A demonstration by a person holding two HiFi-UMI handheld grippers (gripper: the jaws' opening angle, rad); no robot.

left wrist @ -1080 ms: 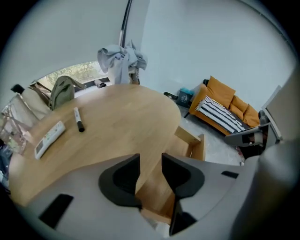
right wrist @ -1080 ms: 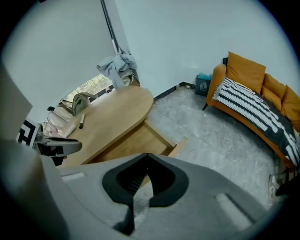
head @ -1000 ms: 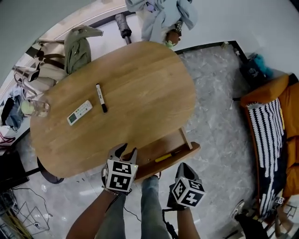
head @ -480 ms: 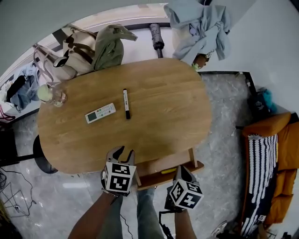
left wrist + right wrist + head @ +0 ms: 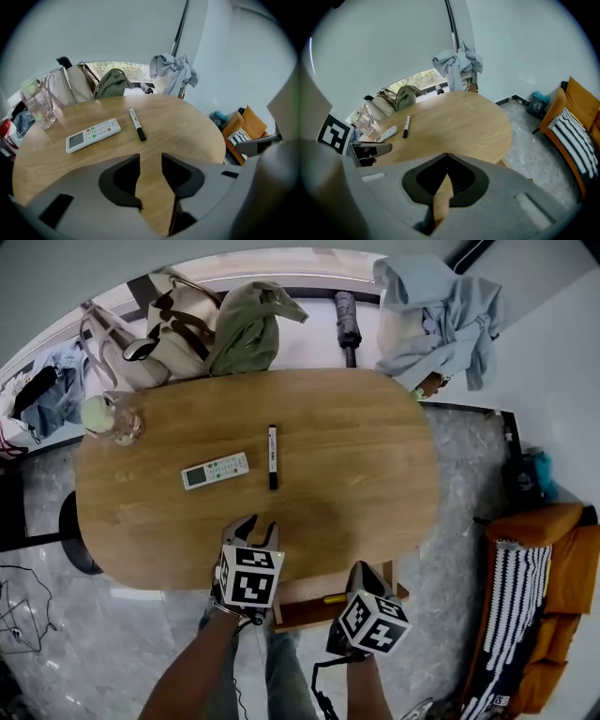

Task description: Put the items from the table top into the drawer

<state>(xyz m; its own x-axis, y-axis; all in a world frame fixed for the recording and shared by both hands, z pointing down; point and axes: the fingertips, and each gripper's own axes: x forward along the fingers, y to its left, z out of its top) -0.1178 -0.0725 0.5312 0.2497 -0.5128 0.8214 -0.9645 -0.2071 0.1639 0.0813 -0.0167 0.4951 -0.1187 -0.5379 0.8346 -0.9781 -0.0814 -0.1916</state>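
My left gripper point(image 5: 253, 527) holds its jaws apart and empty, my right gripper point(image 5: 363, 569) together, and I'd pinch the light, stiff, roll-prone marker point(image 5: 273, 457) across its middle.

We see a table point(image 5: 356, 484) of pale grained wood, a white remote point(image 5: 215, 471) with green buttons, a white marker point(image 5: 273, 457) with a black cap, an olive bag point(image 5: 246, 329), pale blue cloth point(image 5: 436, 315), a grey marbled floor point(image 5: 122, 643) and an orange cushion point(image 5: 562, 559).
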